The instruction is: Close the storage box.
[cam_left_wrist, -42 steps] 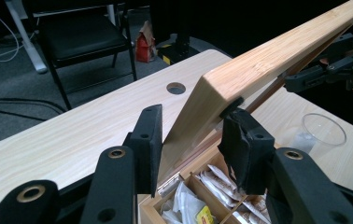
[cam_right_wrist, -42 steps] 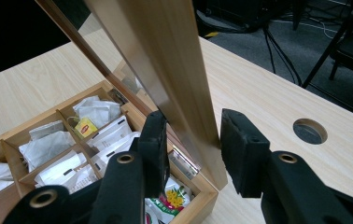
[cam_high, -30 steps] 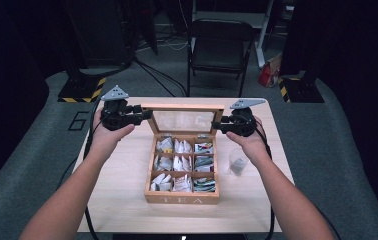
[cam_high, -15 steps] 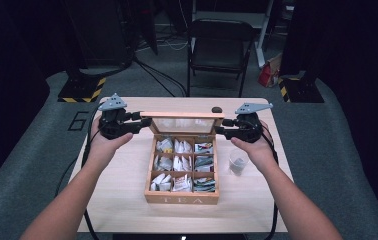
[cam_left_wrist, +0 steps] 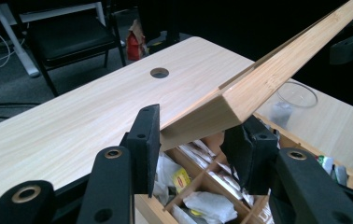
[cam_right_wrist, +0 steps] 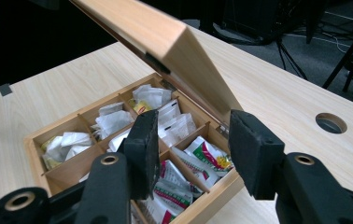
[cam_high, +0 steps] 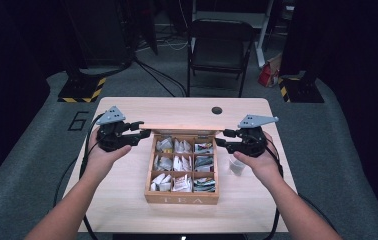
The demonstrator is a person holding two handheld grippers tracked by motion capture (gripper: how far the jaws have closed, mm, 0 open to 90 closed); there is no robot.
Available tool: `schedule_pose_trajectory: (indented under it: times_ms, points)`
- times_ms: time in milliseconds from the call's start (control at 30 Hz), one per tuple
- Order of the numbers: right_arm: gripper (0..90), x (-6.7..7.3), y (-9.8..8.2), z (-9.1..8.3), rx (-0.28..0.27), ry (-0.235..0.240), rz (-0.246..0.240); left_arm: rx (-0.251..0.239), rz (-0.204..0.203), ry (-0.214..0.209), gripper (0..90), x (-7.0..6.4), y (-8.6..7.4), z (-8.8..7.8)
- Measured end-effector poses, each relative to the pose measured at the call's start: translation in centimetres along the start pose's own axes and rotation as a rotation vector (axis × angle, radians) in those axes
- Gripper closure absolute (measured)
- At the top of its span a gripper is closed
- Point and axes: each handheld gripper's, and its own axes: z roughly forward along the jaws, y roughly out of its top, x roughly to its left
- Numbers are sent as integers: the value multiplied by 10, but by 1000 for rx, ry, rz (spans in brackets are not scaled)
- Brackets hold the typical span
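Between my two grippers the lid of the wooden tea box is standing raised on its rear hinge, its long axis running straight across the table from one hand to the other. I am keeping the left gripper at the lid's left end: in the left gripper view the corner is sitting between the pads, which have just been opening, and I cannot see them pressing on the wood any more. I am holding the right gripper at the opposite end, its jaws also having just been opening, standing apart with the lid's end just ahead of them and untouched (the gap is plain in the right gripper view). Both hands are lying about equally near, one per end. Tea bags are filling the nine compartments below, and a small clear cup is sitting on the table just right of the box, beside my right hand. Any coming move, I judge, is turning on that sideways axis: the lid is swinging only front to back, so both grippers need to be travelling together along that arc.
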Motion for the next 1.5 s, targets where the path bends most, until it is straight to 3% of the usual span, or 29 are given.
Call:
schedule_pose_trajectory:
  times_ms: [267,567,633,1000,1500]
  points:
    - [515,14,-11,-12,-16,13,9,2,14,-2,560,-11,-17,-5]
    - [505,37,-33,-16,-2,-4,-41,9,21,-11,542,-24,-43,-10]
    - [506,40,-37,-17,-2,3,-29,12,28,-10,539,-26,-48,-10]
    - [546,45,-46,-23,-16,27,-11,25,44,5,533,-33,-60,-10]
    - [600,50,-58,-24,-24,22,6,45,54,5,529,-39,-74,-10]
